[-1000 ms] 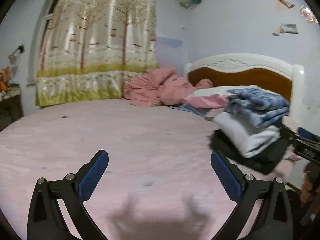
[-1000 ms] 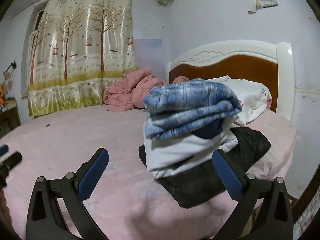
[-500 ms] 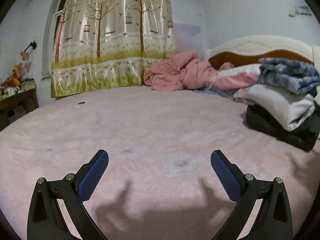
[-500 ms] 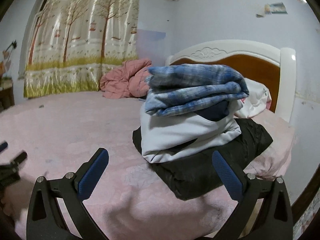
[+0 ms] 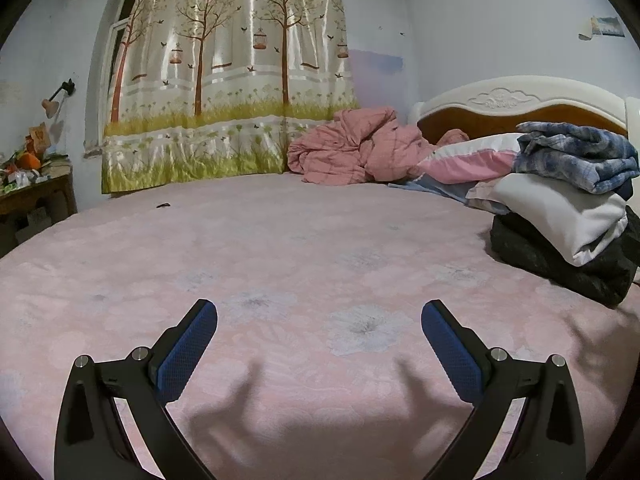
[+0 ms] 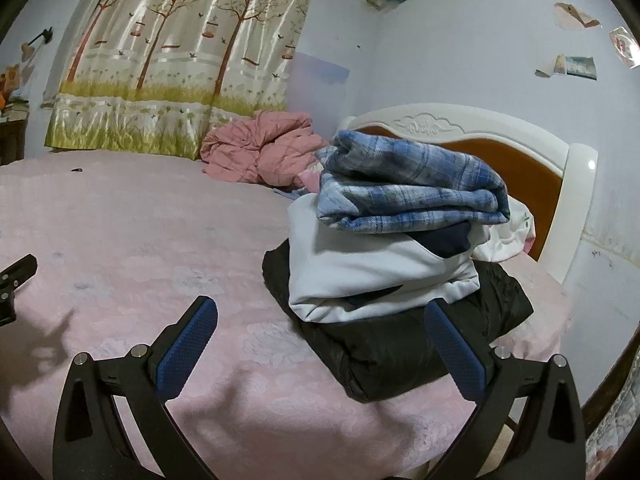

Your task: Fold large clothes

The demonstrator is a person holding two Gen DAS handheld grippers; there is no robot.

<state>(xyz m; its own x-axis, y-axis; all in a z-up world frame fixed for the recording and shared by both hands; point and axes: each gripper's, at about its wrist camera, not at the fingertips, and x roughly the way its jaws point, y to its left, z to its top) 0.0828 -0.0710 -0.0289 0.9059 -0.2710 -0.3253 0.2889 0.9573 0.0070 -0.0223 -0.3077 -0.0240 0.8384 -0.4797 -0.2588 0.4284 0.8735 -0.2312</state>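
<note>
Right wrist view: both claws spread, right claw [image 6: 320, 344] near soft folded stack [image 6: 400, 248], left claw [image 5: 319, 344] over quilted bedspread [image 5: 280, 248].

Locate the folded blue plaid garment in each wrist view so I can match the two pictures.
Left wrist: blue plaid garment at far right edge, topping the pile, beyond the open left gripper.
Right wrist: blue plaid garment centre-right, above the open right gripper.
Shared landmark: crumpled pink quilt below the tree curtain.
</note>
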